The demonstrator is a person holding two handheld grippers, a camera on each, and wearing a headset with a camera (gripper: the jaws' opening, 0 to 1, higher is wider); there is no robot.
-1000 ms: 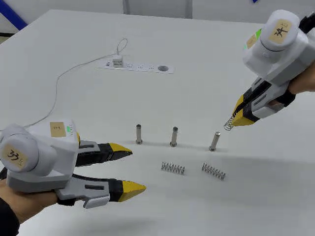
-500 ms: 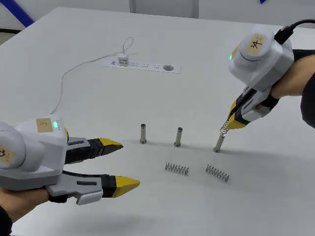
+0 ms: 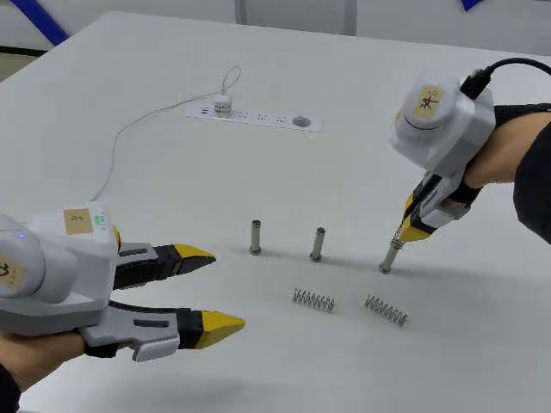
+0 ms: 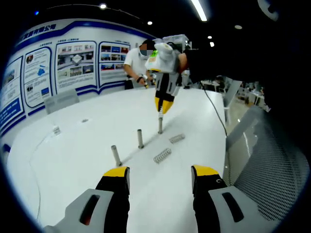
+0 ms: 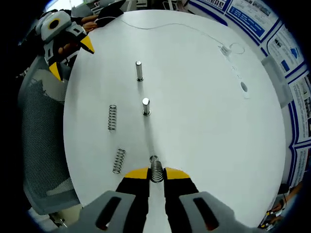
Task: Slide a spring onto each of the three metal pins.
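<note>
My right claw [image 3: 411, 231] pinches a spring [image 5: 156, 171], its free end at the top of the pin [image 3: 389, 259] just ahead. My left claw [image 3: 225, 289] hovers spread over the counter [image 3: 155, 198].

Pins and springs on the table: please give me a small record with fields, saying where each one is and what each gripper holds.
right gripper: shut on held spring
held spring, lower end: at the top of right pin; most of the pin is bare
middle pin: upright, bare
left pin: upright, bare
loose springs: two, lying on the table, on the person's side of the pins
left gripper: open, holds nothing, apart from the pins
</note>
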